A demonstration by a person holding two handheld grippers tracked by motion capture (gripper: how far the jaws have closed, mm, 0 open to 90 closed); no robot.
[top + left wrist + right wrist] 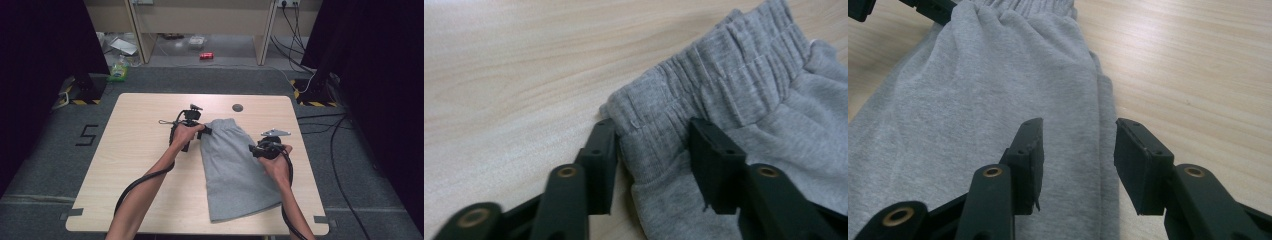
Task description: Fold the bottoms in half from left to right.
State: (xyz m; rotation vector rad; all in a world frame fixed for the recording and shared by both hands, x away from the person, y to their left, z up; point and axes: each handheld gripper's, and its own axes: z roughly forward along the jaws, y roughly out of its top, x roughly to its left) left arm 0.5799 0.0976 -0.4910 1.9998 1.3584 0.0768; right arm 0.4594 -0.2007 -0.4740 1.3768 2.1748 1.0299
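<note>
Nearest to us, the hem end of the grey shorts [240,200] lies flat towards the table's [125,190] front edge, the garment running up the middle of the wood to its waistband [724,75] at the far end. Midway up, our right gripper [1078,150] straddles the shorts' right-hand edge, jaws apart, the folded side seam lying between them with no pad pressing yet. Further on, our left gripper [651,150] brackets the near corner of the elastic waistband; the jaws sit either side of the ribbed cloth, but we cannot tell whether the pads are biting.

We judge this as setting both grips before a fold. To do it well, we want the left pads taking every layer of the elastic, not just the top one. The right should slide in deeper over the seam before pinching, so both edges lift together without the fabric dragging.
</note>
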